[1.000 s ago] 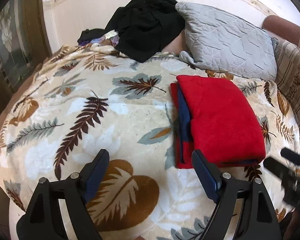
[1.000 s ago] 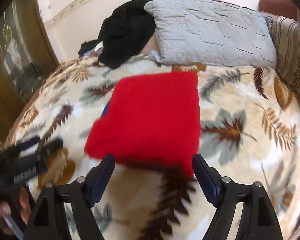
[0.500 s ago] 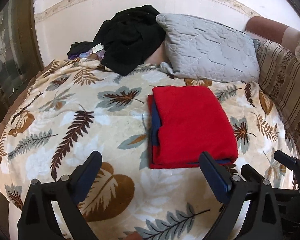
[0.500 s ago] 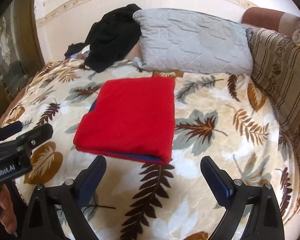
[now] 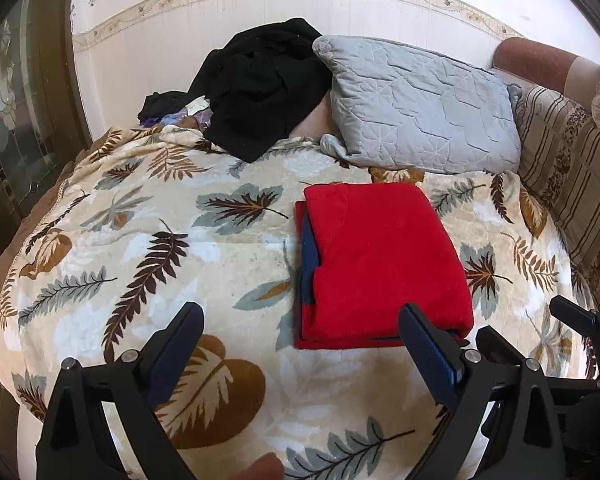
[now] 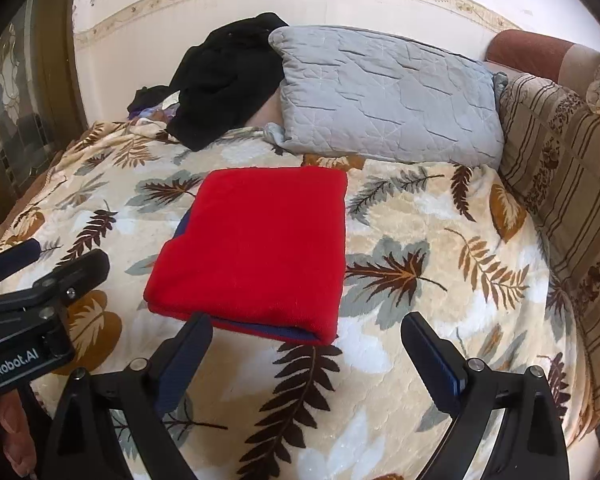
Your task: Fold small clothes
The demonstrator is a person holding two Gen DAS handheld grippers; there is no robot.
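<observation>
A red garment (image 5: 384, 260) with a blue inner layer lies folded into a flat rectangle on the leaf-print blanket (image 5: 148, 240). It also shows in the right wrist view (image 6: 260, 248), with a blue edge along its near side. My left gripper (image 5: 300, 336) is open and empty, held above the blanket just short of the garment's near left corner. My right gripper (image 6: 306, 350) is open and empty, just short of the garment's near right corner. Each gripper shows at the edge of the other's view.
A grey quilted pillow (image 5: 420, 108) and a heap of black clothes (image 5: 260, 84) lie at the back against the wall. A striped cushion (image 5: 572, 184) lines the right side. A dark wooden frame (image 5: 20, 120) stands at the left.
Both grippers have drawn back and up from the folded red garment, which now looks smaller and lies still. Both stay open.
</observation>
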